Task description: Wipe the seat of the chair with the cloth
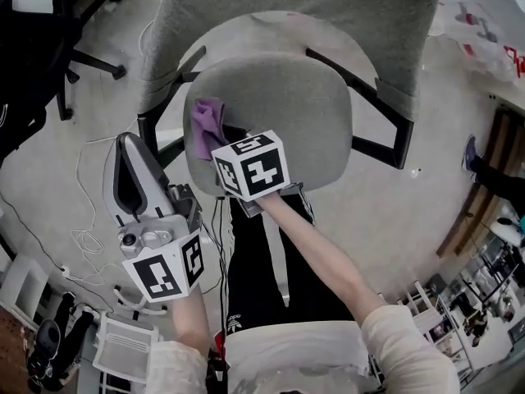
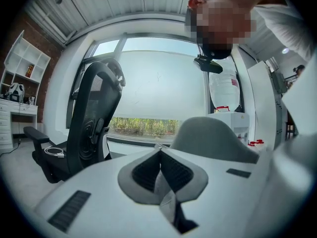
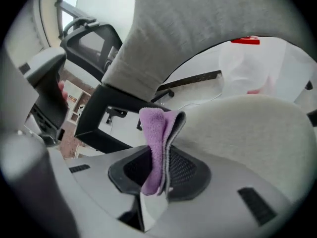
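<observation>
The cloth [image 3: 157, 148], a purple towel, stands folded between the jaws of the right gripper [image 3: 159, 176], which pinch its lower part while its upper fold sticks out past the pads. In the head view the cloth [image 1: 207, 121] lies against the left part of the grey seat [image 1: 283, 109], near the edge, with the right gripper's marker cube [image 1: 250, 167] just behind it, over the front of the seat. The chair's grey backrest [image 1: 287, 6] rises on the far side and a black armrest [image 1: 379, 113] shows at the right. The left gripper [image 2: 161, 168] has its jaws pressed together with nothing between them; it is held off the chair, to the left of the seat and nearer the person. Its view looks past the closed tips toward a black office chair [image 2: 94, 118] and a large window [image 2: 158, 93]. White cables [image 1: 82, 236] lie on the pale floor [image 1: 410, 212] below the left gripper.
</observation>
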Available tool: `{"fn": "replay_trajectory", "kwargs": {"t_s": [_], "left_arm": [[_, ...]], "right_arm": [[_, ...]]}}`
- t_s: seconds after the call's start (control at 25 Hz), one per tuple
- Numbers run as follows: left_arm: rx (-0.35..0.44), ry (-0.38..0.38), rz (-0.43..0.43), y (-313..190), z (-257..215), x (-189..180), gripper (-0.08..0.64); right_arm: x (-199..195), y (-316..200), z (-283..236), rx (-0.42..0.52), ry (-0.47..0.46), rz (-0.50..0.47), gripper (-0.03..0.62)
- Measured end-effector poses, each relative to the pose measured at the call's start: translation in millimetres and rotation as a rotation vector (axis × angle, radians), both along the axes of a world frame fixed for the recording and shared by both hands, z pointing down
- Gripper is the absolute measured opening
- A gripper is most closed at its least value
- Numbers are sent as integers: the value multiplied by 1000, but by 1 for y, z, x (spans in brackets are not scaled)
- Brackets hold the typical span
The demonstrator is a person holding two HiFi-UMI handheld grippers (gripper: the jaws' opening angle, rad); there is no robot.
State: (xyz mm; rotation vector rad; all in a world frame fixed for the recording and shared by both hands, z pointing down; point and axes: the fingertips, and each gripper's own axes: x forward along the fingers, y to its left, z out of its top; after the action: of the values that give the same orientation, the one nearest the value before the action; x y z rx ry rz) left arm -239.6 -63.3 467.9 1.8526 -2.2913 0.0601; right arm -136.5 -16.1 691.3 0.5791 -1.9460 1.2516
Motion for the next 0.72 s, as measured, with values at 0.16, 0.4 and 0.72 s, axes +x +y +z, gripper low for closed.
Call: {"fn": "replay_trajectory", "kwargs": {"t_s": [0.16, 0.4, 0.72], "left_arm": [[-10, -14, 3, 5, -2, -5, 12], [-31, -27, -12, 12, 5, -15, 12], [-35, -4, 1, 6, 7, 2, 12]], "right_arm": [[-34, 31, 25, -65, 0, -32, 92], [-43, 44, 57, -69, 56, -64, 91], [-17, 40, 56, -32, 85, -95, 92]]}}
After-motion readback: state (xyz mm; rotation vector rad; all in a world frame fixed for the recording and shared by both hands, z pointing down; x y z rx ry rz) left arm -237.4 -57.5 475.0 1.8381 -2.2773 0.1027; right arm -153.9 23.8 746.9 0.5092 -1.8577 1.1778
